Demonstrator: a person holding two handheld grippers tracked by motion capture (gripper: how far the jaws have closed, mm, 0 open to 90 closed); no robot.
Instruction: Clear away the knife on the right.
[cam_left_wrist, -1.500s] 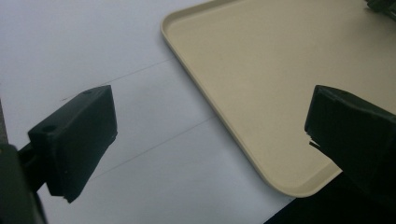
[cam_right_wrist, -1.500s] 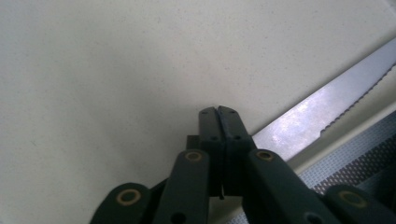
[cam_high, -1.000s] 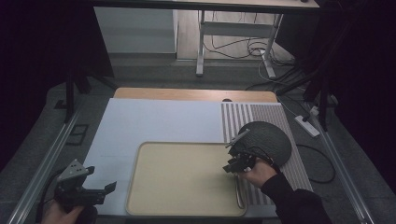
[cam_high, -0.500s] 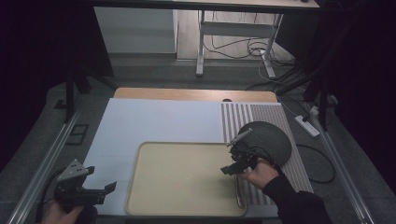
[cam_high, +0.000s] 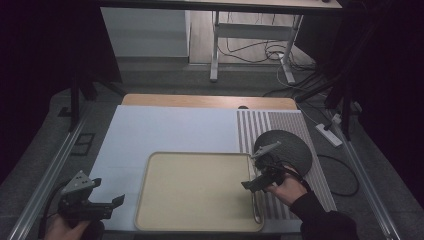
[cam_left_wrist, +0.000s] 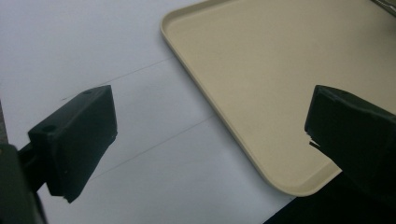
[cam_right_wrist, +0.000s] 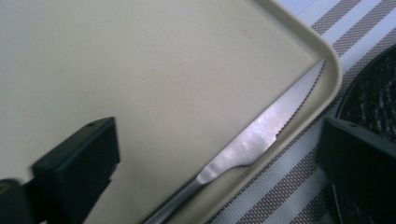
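At the lower left of the high view, your left gripper (cam_high: 102, 204) hangs off the near left corner of the worktop (cam_high: 165, 130), jaws wide apart and holding nothing. In the left gripper view those jaws frame bare white surface and the near corner of the beige tray (cam_left_wrist: 261, 70).

The tray sits in the lower middle of the high view, bare across its floor. Along its right inner wall lies a metal table knife (cam_high: 257, 206), thin and hard to make out from above. In the right gripper view the knife (cam_right_wrist: 261, 135) runs from lower middle to upper right, its serrated blade tip nearly touching the tray's rounded corner.

Your right gripper (cam_high: 256, 183) hovers just over that right edge of the tray, jaws apart and empty, with the knife lying between them but below.

Expect the knife to be stiff, fairly light and slippery, lying flat with little gap underneath. The handle, toward the lower middle of the right gripper view, looks the safer place to take hold.

At the right of the high view, a dark round mat (cam_high: 287, 147) rests on a striped placemat (cam_high: 260, 125), just beside the tray.
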